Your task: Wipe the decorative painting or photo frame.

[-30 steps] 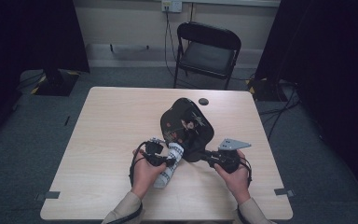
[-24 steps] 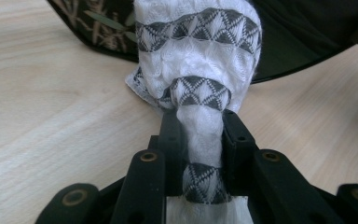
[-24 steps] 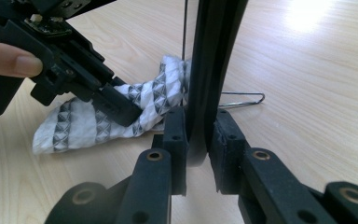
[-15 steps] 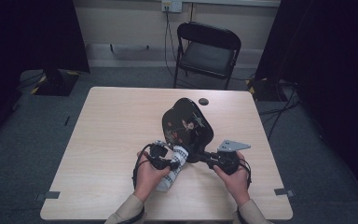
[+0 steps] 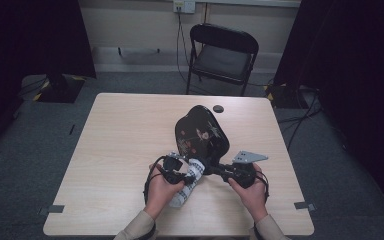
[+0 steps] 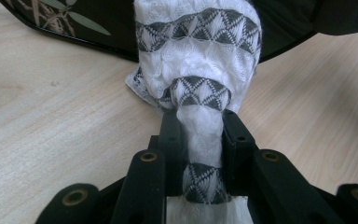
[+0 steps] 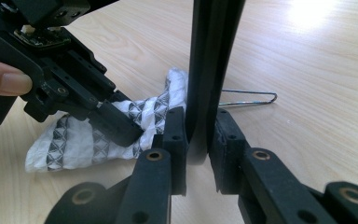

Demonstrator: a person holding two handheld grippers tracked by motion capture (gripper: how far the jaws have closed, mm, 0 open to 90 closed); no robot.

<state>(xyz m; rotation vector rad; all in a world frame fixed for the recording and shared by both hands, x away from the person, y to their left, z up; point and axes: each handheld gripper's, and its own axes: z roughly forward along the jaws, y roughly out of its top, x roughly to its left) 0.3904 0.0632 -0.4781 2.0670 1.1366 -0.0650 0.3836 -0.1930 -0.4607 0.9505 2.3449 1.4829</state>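
While the high view took in the whole pale wooden table [image 5: 115, 150] with a black folding chair [image 5: 223, 55] behind it, the two gripper views gave the close detail. On the table stood a black lacquered tray [image 5: 200, 134] with a bamboo-leaf pattern, tilted up on its near edge, and a small dark round object [image 5: 218, 108] lay near the far edge, too small to identify. The right gripper [image 7: 196, 133] was clamped on the tray's thin edge; its own view showed the black rim standing upright between the jaws, a thin wire stand [image 7: 251, 100] lying on the wood behind it, and the person's fingertip [image 7: 7, 83] on the other gripper. The left gripper [image 6: 200, 140] was squeezed tight on a white cloth [image 6: 198, 60] banded with grey triangles, whose bunched end met the tray's lower edge; the high view showed that cloth [image 5: 187, 182] only as a pale roll between the hands. Compared with a second earlier, the tray's tilt had shifted slightly and the left hand had eased a little nearer the person, while the right hand sat where it was.
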